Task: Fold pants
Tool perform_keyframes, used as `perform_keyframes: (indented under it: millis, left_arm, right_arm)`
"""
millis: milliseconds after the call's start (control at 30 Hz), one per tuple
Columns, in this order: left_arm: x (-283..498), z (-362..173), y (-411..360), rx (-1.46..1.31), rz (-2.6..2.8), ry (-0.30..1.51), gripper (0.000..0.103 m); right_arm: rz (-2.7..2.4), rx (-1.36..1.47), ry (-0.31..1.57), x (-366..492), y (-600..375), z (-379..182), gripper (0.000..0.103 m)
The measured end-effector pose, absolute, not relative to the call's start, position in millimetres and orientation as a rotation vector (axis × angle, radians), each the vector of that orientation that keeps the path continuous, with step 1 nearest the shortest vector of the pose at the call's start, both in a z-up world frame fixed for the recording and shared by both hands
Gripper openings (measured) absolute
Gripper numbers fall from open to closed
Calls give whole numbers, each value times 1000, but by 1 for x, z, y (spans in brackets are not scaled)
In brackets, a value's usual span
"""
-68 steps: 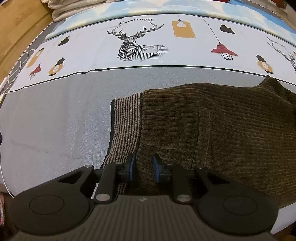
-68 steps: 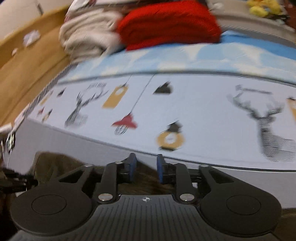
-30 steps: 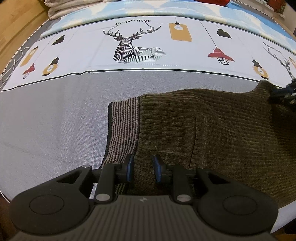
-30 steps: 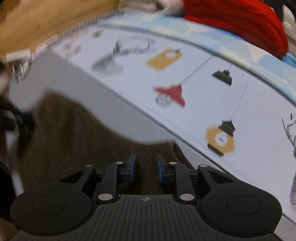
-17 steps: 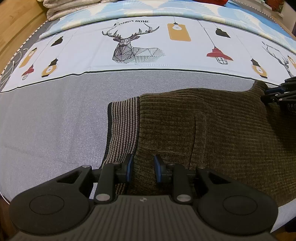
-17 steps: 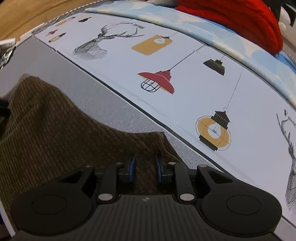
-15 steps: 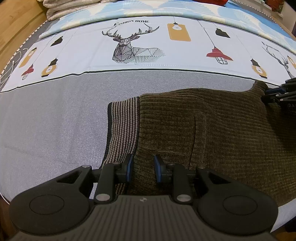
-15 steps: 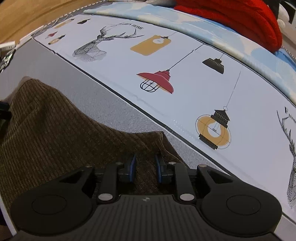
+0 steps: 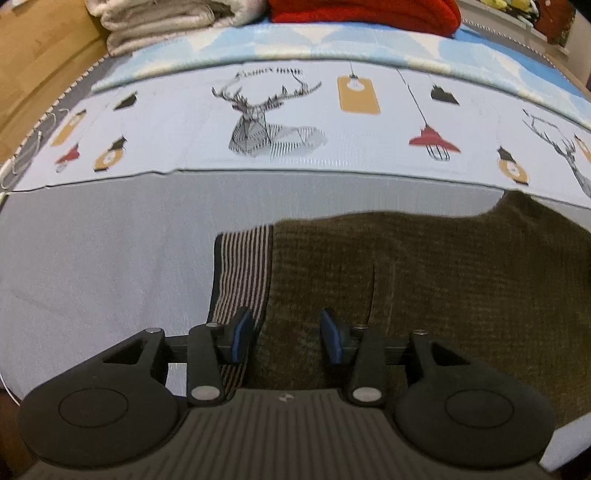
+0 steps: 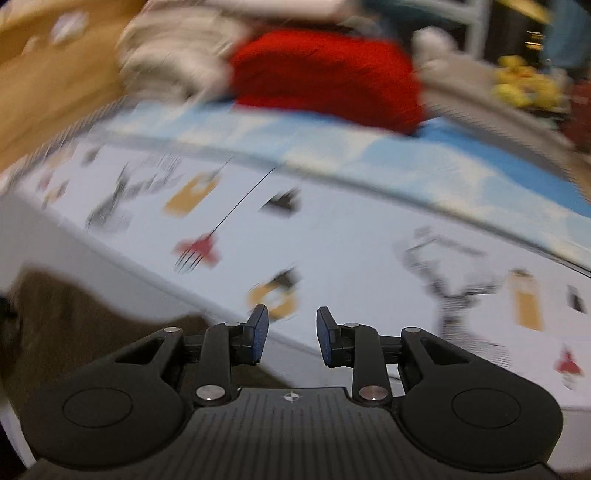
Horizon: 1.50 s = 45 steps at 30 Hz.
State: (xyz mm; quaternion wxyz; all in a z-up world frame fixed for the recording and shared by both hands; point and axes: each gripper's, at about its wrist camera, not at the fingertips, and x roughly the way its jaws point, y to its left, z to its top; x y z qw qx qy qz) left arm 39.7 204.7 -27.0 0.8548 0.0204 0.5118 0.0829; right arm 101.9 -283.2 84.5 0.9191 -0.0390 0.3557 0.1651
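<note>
The dark brown corduroy pants (image 9: 424, 273) lie folded flat on the grey sheet (image 9: 103, 251), with a striped waistband (image 9: 240, 266) at their left end. My left gripper (image 9: 284, 332) is open and empty, just above the near edge of the pants by the waistband. My right gripper (image 10: 288, 330) is open and empty, lifted above the bed; the view is blurred. A corner of the pants (image 10: 74, 317) shows at its lower left.
A white printed cloth with deer and lamps (image 9: 295, 122) covers the far part of the bed. Folded beige blankets (image 9: 166, 18) and a red knit (image 9: 365, 14) lie stacked at the back. A wooden floor (image 9: 33, 62) lies at the left.
Both grippers have opened and let go of the pants. The right gripper has lifted away and swung toward the back of the bed. The left gripper has risen slightly.
</note>
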Motion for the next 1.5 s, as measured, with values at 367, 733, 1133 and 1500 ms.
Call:
perform_keyframes:
  millis: [367,733,1133,1500]
  left_arm:
    - [48,-7,140,86,92,963,73]
    - [56,-13,109,98,45,988,75]
    - [70,-26,84,168,49,1023,75]
    - [72,-27,91,153,55,1025,75]
  right_arm:
    - [-110,224,592,-38,-481,99,57]
    - [-584,573,748,-141,-667,-15,54]
    - [-640,982,775,-143,-733,-81,55]
    - [-672,866,688,-142,-718,-50,24]
